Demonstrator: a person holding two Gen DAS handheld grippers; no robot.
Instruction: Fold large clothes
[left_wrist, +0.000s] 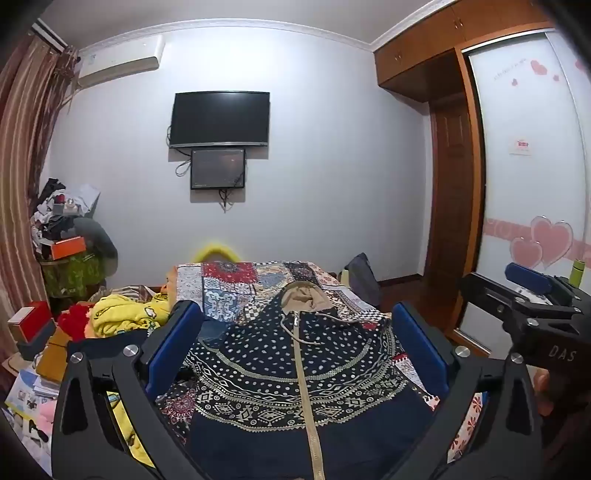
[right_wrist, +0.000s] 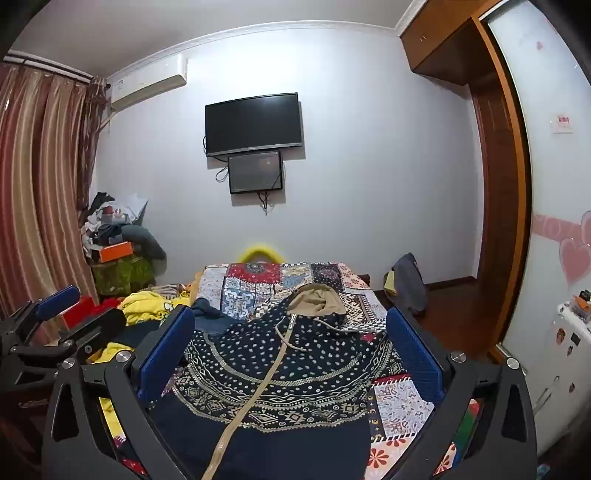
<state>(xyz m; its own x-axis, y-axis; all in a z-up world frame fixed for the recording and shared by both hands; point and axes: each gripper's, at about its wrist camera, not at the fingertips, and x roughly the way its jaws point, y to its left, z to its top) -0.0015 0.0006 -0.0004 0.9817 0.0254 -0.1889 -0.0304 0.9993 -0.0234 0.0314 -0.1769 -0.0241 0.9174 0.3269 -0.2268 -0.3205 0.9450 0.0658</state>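
Observation:
A navy hooded jacket (left_wrist: 295, 369) with white dots, geometric bands, a beige hood and a beige zipper lies spread front-up on the bed, hood toward the far wall. It also shows in the right wrist view (right_wrist: 273, 373). My left gripper (left_wrist: 295, 350) hovers above its chest, jaws wide open and empty. My right gripper (right_wrist: 288, 354) is also open and empty above the jacket, beside the left one. The right gripper shows at the right edge of the left view (left_wrist: 535, 306), and the left gripper at the left edge of the right view (right_wrist: 62, 317).
A patchwork bedspread (left_wrist: 236, 284) covers the bed. Yellow clothes (left_wrist: 122, 317) and red items lie on its left. A cluttered pile (left_wrist: 66, 236) stands by the curtain. A wardrobe (left_wrist: 524, 166) and dark wooden door are on the right. A TV (left_wrist: 219, 118) hangs on the far wall.

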